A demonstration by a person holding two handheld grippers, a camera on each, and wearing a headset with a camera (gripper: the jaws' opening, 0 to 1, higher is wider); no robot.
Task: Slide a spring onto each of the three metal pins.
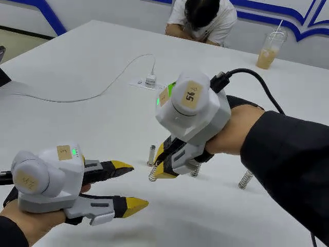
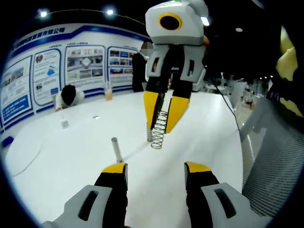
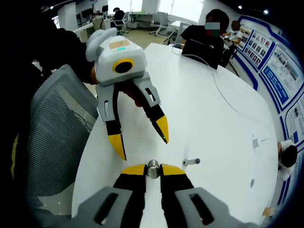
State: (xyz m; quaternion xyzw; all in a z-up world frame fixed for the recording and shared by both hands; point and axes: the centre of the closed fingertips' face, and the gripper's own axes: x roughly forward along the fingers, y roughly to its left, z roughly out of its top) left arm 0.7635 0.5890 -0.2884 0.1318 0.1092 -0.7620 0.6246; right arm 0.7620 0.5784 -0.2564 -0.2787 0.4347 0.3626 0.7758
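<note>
A drink cup [image 1: 269, 50], a white charger [image 1: 150, 80] and a seated person [image 1: 203, 20].

On the table [image 1: 103, 123] a pin [image 1: 151, 155] stands just left of the right tool [image 1: 160, 163], a loose spring [image 1: 245, 179] farther right

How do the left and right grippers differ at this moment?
The left gripper has its jaws wide open and empty; the right gripper has them shut on a spring. The left gripper sits low and roughly level over the table, while the right gripper tilts downward, its tips near an upright pin. Both have white bodies and yellow-tipped black jaws.
</note>
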